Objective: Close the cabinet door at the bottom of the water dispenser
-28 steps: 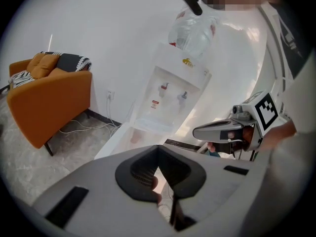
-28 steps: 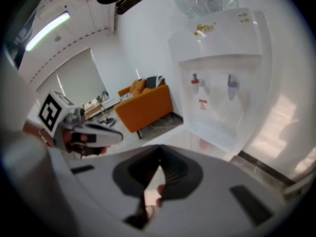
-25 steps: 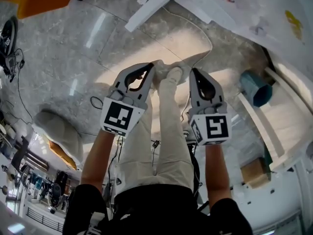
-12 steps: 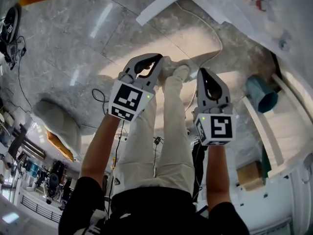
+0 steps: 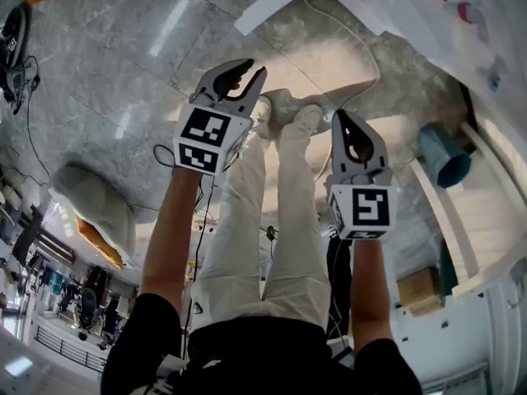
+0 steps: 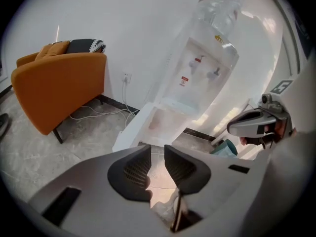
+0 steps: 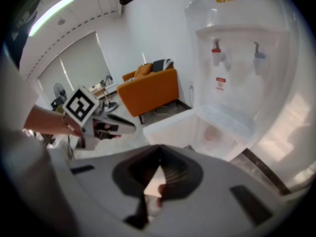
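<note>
The white water dispenser (image 6: 205, 68) stands against the wall, with its bottom cabinet (image 6: 163, 120) open. The white cabinet door (image 5: 284, 2) is swung out over the floor, and it also shows in the left gripper view (image 6: 132, 128) and the right gripper view (image 7: 170, 127). My left gripper (image 5: 251, 71) hangs over the floor short of the door. Its jaws are opening (image 6: 158, 149) with nothing between them. My right gripper (image 5: 340, 118) is held beside it, jaws shut (image 7: 159, 149) and empty. Neither gripper touches the door.
An orange armchair (image 6: 54, 83) sits left of the dispenser. A cable (image 5: 346, 48) runs across the marble floor to a wall socket (image 6: 126, 76). A teal bin (image 5: 440, 155) stands at the right. A cardboard box (image 5: 424, 288) and a beige cushion (image 5: 95, 208) lie behind.
The left gripper has moved up the picture towards the open door, and its jaws have parted. The right gripper has shifted a little the same way and stays shut.
</note>
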A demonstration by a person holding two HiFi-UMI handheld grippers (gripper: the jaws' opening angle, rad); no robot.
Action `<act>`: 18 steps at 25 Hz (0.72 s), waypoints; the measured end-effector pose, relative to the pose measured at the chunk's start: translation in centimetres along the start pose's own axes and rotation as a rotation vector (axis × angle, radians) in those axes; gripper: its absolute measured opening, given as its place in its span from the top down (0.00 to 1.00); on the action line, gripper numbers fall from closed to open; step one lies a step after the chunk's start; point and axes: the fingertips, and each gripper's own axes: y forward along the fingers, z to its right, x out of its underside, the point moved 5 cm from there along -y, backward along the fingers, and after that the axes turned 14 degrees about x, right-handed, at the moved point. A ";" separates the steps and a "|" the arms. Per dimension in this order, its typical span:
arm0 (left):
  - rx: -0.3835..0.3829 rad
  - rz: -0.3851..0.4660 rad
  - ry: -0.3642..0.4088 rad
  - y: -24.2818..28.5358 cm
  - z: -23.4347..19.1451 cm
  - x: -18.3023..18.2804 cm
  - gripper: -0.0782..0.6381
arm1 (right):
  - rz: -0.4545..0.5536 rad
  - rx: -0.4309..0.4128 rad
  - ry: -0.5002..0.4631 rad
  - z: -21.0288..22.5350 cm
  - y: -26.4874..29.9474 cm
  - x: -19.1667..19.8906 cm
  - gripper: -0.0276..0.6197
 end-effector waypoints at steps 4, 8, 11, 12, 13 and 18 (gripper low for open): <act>-0.021 0.005 -0.027 0.7 -2.1 -0.2 0.76 | -0.005 0.007 0.001 -0.2 0.5 0.2 0.91; -0.044 -0.012 -0.052 1.5 -3.7 0.2 0.70 | -0.012 0.014 -0.006 -0.4 0.7 0.4 0.91; -0.047 -0.048 -0.057 2.1 -4.9 0.9 0.63 | -0.015 0.015 -0.013 -0.3 0.8 0.6 0.91; -0.044 -0.055 -0.056 2.3 -5.1 1.1 0.61 | -0.017 0.015 -0.015 -0.3 0.9 0.7 0.91; -0.041 -0.061 -0.053 2.4 -5.4 1.1 0.60 | -0.018 0.016 -0.015 -0.3 0.9 0.8 0.91; -0.046 -0.091 -0.025 3.6 -6.9 1.1 0.56 | -0.026 0.015 -0.013 -0.4 1.4 1.1 0.91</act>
